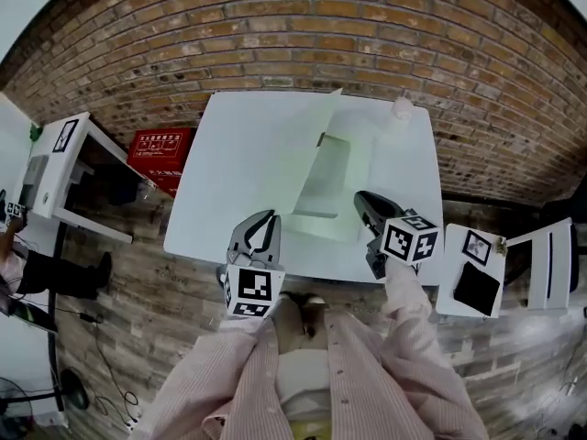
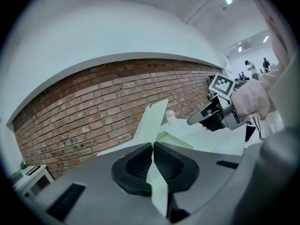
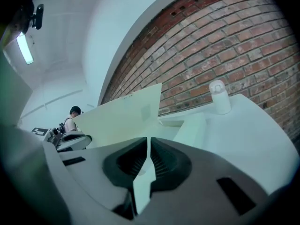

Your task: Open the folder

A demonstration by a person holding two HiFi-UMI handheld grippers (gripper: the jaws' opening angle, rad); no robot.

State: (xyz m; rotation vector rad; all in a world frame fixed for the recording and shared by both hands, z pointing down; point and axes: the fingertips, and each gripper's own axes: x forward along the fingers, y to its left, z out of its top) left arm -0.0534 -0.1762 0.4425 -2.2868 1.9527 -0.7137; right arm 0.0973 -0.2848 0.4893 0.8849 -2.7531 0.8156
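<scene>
Setting: a white counter stood before a red brick wall, above a wood-plank floor.
Folder: the pale green folder lay at the middle of the counter, its front cover tilted up off the base, hinge toward the wall.
Left gripper: the left gripper sat at the folder's near left corner. Its own view showed the jaws pressed together on a thin pale green sheet that ran on into the raised cover.
Right gripper: the right gripper was at the folder's near right edge, and from the left it showed above the counter. Its own view showed the jaws together with only a pale sliver in the slit; whether that was the folder could not be told.
Bottle: a small white bottle stood upright at the counter's far right corner, clear of the folder.
Surroundings: a red box lay on the floor left of the counter, and white side tables flanked it.
Background: a person in a cap was visible beyond the raised cover.
</scene>
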